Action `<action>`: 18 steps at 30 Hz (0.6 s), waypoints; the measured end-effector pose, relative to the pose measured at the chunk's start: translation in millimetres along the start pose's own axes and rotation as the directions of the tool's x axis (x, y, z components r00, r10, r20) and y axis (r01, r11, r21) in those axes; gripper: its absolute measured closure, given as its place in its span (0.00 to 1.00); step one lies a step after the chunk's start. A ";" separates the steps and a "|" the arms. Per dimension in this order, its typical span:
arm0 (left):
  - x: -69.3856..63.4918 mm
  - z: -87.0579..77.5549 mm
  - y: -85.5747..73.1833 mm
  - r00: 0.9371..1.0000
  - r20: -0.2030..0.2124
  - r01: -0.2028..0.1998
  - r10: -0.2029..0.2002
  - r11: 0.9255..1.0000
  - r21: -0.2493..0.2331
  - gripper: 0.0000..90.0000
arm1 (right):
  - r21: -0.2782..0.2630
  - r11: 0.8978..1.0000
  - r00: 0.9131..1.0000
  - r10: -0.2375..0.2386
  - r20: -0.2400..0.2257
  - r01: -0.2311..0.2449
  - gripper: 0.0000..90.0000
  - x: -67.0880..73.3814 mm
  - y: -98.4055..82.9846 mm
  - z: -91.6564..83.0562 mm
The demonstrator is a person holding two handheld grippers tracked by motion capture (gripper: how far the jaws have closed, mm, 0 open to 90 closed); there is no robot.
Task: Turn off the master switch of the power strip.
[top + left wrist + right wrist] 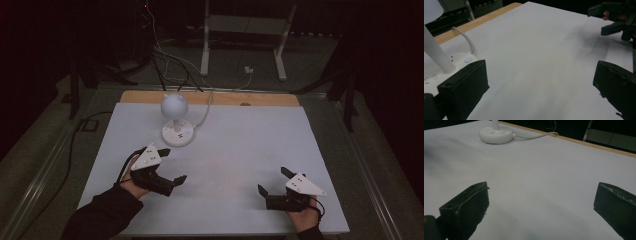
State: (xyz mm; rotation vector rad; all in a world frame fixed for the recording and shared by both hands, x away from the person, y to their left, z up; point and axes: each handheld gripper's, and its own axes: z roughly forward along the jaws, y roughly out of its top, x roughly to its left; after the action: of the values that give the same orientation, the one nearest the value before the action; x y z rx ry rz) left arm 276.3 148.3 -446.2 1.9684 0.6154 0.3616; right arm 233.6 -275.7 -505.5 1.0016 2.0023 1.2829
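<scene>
White tabletop (235, 150) lies bare between both spread claws, lamp (176, 120) rearward.

The person's left hand (131, 176), in a dark sleeve (102, 215), holds the black 2-jaw left claw (171, 166) with the grey 3-cornered plate (148, 157) on top; its jaws stand wide apart, pointing right and away over the bench. The right hand (303, 216) grips the black right claw (271, 180), likewise topped by a grey plate (304, 185), its jaws spread wide and aimed left. Both claws hold nothing and are well apart from each other.
</scene>
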 end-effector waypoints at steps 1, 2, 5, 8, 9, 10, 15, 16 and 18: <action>0.4 2.4 1.0 1.000 -0.001 -0.001 0.001 1.000 0.001 0.00 | -0.003 1.000 1.000 0.001 -0.005 -0.001 0.00 -0.4 0.1 0.1; 0.8 4.7 2.0 1.000 -0.005 -0.002 0.002 1.000 0.005 0.00 | -0.004 1.000 1.000 0.002 -0.007 -0.002 0.00 -0.5 0.1 0.1; 1.9 11.7 4.5 1.000 -0.018 0.002 -0.002 1.000 0.008 0.00 | -0.002 1.000 1.000 0.001 -0.014 -0.001 0.00 0.0 -0.4 0.4; 3.2 18.9 6.9 1.000 -0.030 0.002 -0.002 1.000 0.006 0.00 | -0.001 1.000 1.000 0.002 -0.024 -0.002 0.00 -0.1 -0.8 1.1; 3.7 21.4 7.8 0.999 -0.033 0.004 -0.004 1.000 0.005 0.00 | -0.001 1.000 1.000 0.002 -0.024 -0.002 0.00 -0.1 -0.8 1.1; 4.3 23.9 8.5 0.999 -0.038 0.003 -0.003 1.000 0.004 0.00 | -0.002 1.000 1.000 0.002 -0.026 -0.002 0.00 0.2 -0.8 0.9; 8.5 37.7 10.6 0.997 -0.069 0.017 -0.017 1.000 0.010 0.00 | -0.009 1.000 0.999 0.007 -0.036 -0.007 0.00 0.0 -0.6 0.2; 9.1 40.4 11.1 0.997 -0.077 0.018 -0.017 1.000 0.015 0.00 | -0.009 1.000 0.999 0.007 -0.037 -0.007 0.00 0.2 -0.6 0.1; 10.6 45.1 11.8 0.995 -0.100 0.023 -0.021 1.000 0.019 0.00 | -0.010 1.000 0.999 0.005 -0.039 -0.006 0.00 0.1 -0.5 -0.1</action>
State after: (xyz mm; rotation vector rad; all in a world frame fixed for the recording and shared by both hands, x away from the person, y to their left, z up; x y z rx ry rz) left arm 310.7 116.7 -456.3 1.9706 0.7060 0.4437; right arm 233.4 -275.9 -505.9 0.9849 2.0213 1.3243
